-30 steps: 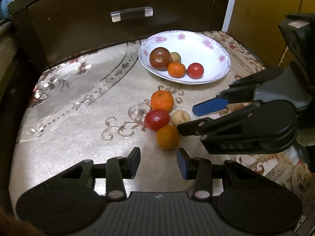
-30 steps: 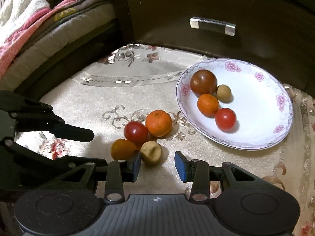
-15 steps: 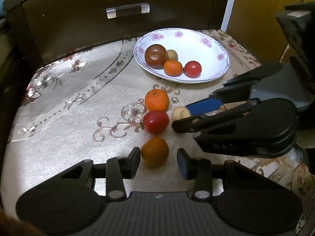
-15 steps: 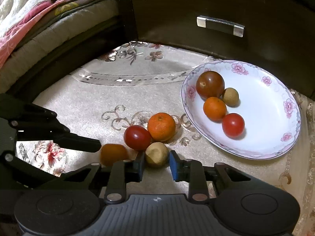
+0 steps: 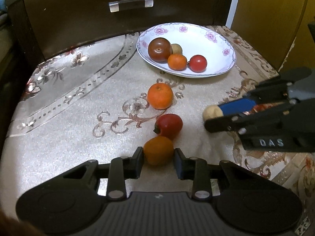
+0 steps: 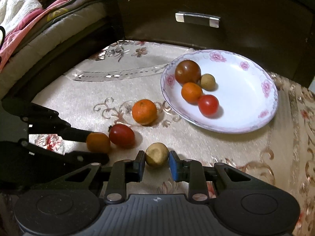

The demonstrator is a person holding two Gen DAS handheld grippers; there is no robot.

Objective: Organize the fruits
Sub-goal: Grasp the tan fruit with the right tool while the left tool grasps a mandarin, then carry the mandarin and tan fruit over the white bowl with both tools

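Note:
My left gripper [image 5: 158,162] is shut on a small orange fruit [image 5: 158,151], low over the cloth; it also shows in the right wrist view [image 6: 98,142]. My right gripper [image 6: 157,164] is shut on a small beige fruit [image 6: 157,157], seen from the left wrist view [image 5: 212,112] held away from the others. A red tomato [image 5: 168,126] and a mandarin [image 5: 160,96] lie loose on the cloth. A white flowered plate [image 5: 212,45] holds a dark tomato [image 5: 159,49], a beige fruit [image 5: 176,48], an orange fruit [image 5: 177,62] and a red tomato [image 5: 198,63].
A beige patterned cloth [image 5: 69,114] covers the low table. A dark wooden drawer front with a metal handle [image 5: 131,4] stands right behind the plate. Bedding [image 6: 29,23] lies to the left in the right wrist view. A yellow wall [image 5: 265,19] is at the right.
Both grippers have closed: the left one moved forward and shut on the orange fruit, the right one shut on the beige fruit and drew it right, away from the tomato and mandarin.

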